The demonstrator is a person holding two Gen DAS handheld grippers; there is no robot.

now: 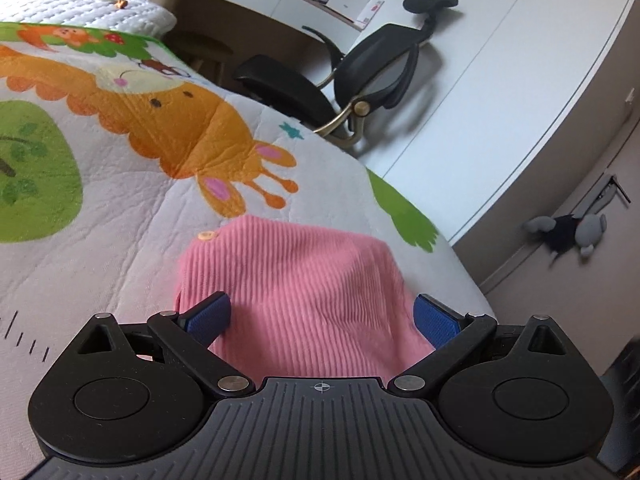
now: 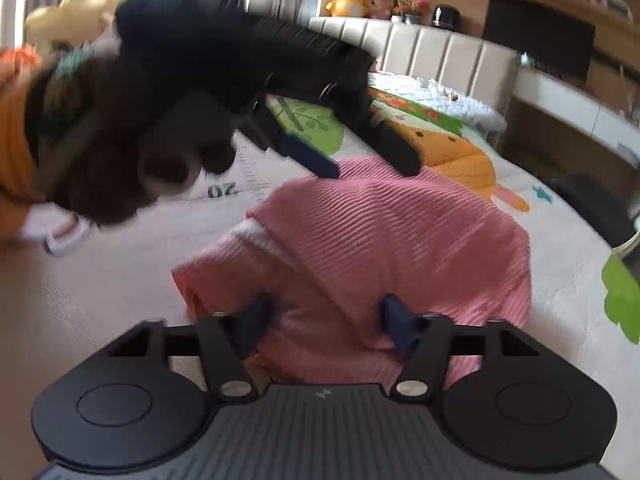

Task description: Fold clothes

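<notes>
A pink ribbed knit garment point(image 1: 304, 280) lies bunched on the cartoon-print quilt point(image 1: 120, 168), with a small button near its far left corner. My left gripper point(image 1: 322, 316) is open, its blue pads point(image 1: 210, 316) wide apart on either side of the garment's near edge. In the right wrist view the same pink garment point(image 2: 392, 232) lies folded over. My right gripper point(image 2: 328, 320) is open with the cloth between its fingers point(image 2: 400, 324). The left gripper point(image 2: 368, 164) also shows there, over the garment's far edge.
A black office chair point(image 1: 360, 80) stands beyond the bed's right edge, beside a white desk and wardrobe. A grey plush toy point(image 1: 568, 228) lies on the floor. The person's orange sleeve point(image 2: 16, 140) and dark glove hold the left gripper. A padded headboard point(image 2: 440, 52) is behind.
</notes>
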